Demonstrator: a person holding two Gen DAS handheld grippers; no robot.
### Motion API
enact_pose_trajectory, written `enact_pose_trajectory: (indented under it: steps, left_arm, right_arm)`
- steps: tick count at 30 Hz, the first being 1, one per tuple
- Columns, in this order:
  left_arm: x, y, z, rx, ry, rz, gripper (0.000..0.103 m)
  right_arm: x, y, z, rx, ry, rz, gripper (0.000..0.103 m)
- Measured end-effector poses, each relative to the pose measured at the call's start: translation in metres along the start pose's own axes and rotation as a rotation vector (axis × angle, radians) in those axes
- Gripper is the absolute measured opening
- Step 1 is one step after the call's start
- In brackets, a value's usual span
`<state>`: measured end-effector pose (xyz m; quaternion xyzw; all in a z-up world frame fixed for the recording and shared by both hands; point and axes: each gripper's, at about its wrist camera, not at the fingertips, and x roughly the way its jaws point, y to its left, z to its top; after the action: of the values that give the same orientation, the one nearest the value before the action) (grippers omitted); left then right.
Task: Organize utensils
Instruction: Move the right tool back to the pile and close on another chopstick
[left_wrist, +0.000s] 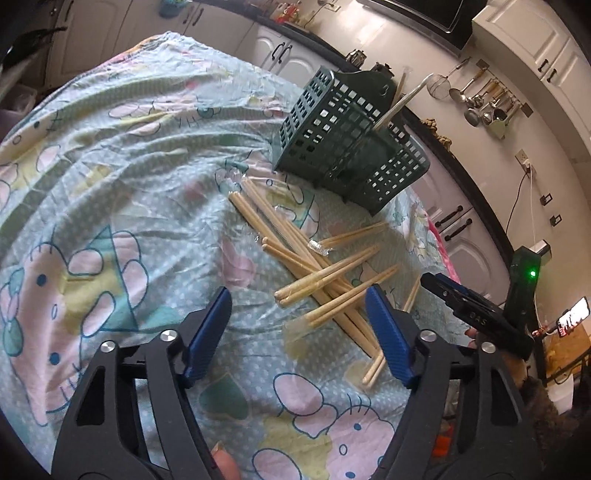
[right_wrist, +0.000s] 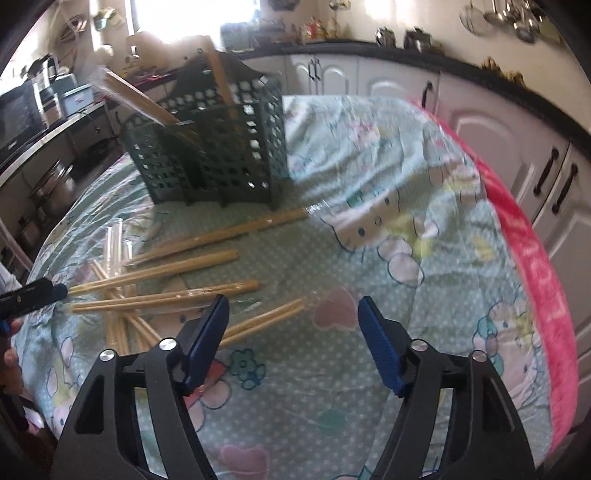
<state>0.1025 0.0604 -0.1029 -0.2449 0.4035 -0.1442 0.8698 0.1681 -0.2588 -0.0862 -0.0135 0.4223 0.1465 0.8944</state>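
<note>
Beside perforated basket, slender wooden chopsticks

The chopsticks left of the right gripper are partly hidden behind its finger.

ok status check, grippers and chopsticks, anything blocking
Left gripper and right gripper open, empty. Chopsticks piled on cloth; few in green basket. Nothing blocking.

Both grippers — left gripper, right gripper — agape, empty
</note>
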Motion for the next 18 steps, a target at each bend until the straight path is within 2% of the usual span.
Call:
enact_pose_trajectory:
  steps: [9,11,12,14,18]
  left_arm:
    - [0.008,0.004,0.001,-0.04,0.028,-0.031,0.049]
    - [0.01,0.004,0.001,-0.046,0.034,-0.038,0.044]
    - [0.012,0.004,0.001,-0.049,0.037,-0.041,0.042]
    - [0.013,0.005,0.0,-0.053,0.041,-0.044,0.036]
    - [0.013,0.005,0.001,-0.057,0.042,-0.048,0.027]
  right_arm:
    - [0.02,-0.018,0.004,0.115,0.041,0.055,0.038]
    - [0.019,-0.02,0.005,0.127,0.038,0.066,0.023]
    - [0.02,-0.021,0.005,0.135,0.039,0.072,0.021]
    - [0.02,-0.023,0.005,0.148,0.042,0.088,0.008]
    - [0.016,-0.024,0.005,0.157,0.026,0.093,0.003]
